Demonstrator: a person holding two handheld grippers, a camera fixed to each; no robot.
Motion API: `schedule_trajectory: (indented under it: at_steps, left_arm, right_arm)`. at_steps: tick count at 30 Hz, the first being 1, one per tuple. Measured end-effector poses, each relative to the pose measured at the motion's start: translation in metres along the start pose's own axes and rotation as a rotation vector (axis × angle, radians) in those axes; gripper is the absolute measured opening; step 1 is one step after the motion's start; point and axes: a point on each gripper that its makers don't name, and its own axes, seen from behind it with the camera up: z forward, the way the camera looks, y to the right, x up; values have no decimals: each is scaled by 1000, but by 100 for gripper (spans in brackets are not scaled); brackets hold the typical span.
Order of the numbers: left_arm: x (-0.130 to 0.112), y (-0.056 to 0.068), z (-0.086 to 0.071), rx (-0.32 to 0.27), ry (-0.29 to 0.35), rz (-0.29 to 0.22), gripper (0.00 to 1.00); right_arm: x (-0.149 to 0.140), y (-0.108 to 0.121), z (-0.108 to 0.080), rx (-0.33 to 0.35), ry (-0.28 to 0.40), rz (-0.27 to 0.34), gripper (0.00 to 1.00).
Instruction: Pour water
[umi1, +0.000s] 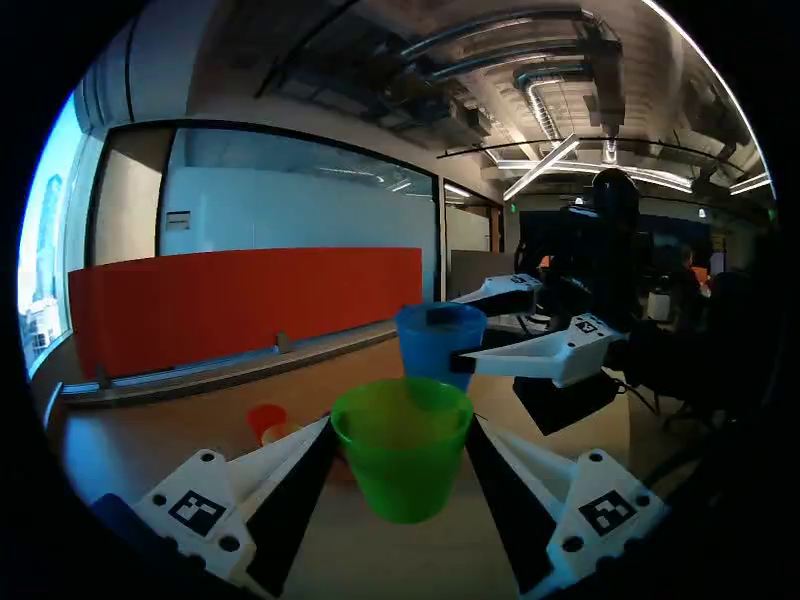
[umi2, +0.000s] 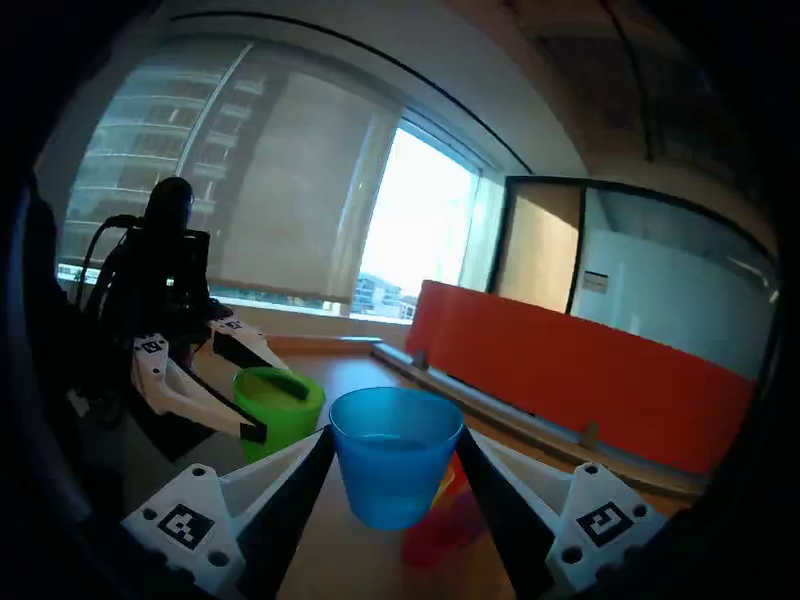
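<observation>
My left gripper (umi1: 400, 462) is shut on a green cup (umi1: 402, 455), held upright above the wooden table (umi1: 130, 450). Just behind the green cup is a blue cup (umi1: 438, 340), gripped by the other gripper (umi1: 462, 335), which reaches in from the right. In the right gripper view, my right gripper (umi2: 395, 470) is shut on the blue cup (umi2: 393, 455), upright, with water showing inside. To its left stands the green cup (umi2: 277, 410) between the fingers of the left gripper (umi2: 262, 400).
An orange cup (umi1: 266, 421) stands on the table at the left, and pink and orange cups (umi2: 445, 520) lie behind the blue cup. An orange partition (umi1: 250, 300) and a rail (umi1: 230, 365) run along the table's far edge. People sit at the far right.
</observation>
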Motion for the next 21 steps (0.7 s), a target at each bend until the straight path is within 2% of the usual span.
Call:
schedule_trajectory:
  at_steps: [8,21]
  left_arm:
    - [-6,3,-1,-5,-8,-6,87]
    - [-12,6,1,-10,-9,-15,87]
  right_arm:
    - [5,4,1,26,-25,-119,90]
    - [19,0,9,68,-24,-250,90]
